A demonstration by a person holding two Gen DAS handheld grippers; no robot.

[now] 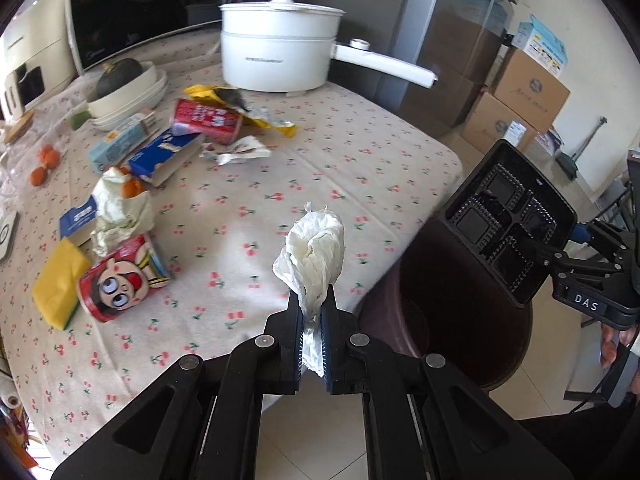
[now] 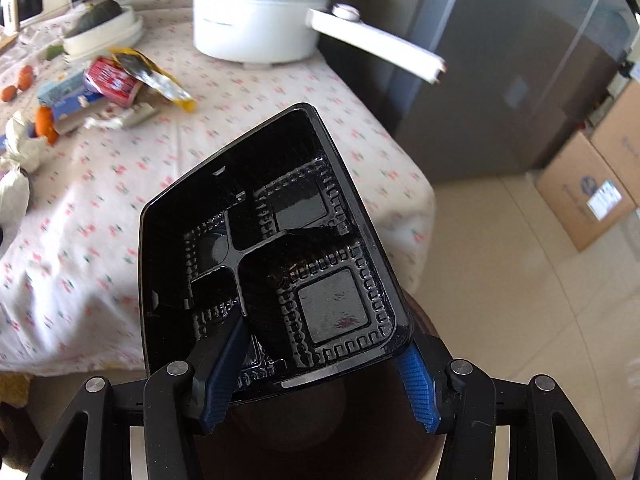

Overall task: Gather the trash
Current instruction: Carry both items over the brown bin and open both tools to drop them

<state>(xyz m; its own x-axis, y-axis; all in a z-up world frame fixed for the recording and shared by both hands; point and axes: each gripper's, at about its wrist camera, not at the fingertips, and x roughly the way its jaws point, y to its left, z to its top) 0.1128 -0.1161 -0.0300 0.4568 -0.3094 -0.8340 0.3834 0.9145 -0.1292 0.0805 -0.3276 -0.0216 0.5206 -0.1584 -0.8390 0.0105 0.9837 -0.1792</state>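
My left gripper [image 1: 313, 308] is shut on a crumpled white tissue [image 1: 314, 248] and holds it above the table's near edge. My right gripper [image 2: 320, 344] is shut on a black compartment food tray [image 2: 264, 248], tilted over a dark brown round bin [image 1: 448, 320]; the tray also shows in the left wrist view [image 1: 508, 220]. More trash lies on the cherry-print tablecloth [image 1: 280, 184]: a red cartoon can [image 1: 120, 280], a red packet [image 1: 206, 120], a yellow wrapper [image 1: 240, 104], crumpled paper [image 1: 120, 208] and small cartons [image 1: 164, 156].
A white electric pot [image 1: 280, 48] with a long handle stands at the table's back. A bowl with a dark squash [image 1: 120, 80], a yellow sponge [image 1: 56, 284] and oranges [image 1: 44, 164] sit at the left. Cardboard boxes [image 1: 520, 100] stand on the floor at right.
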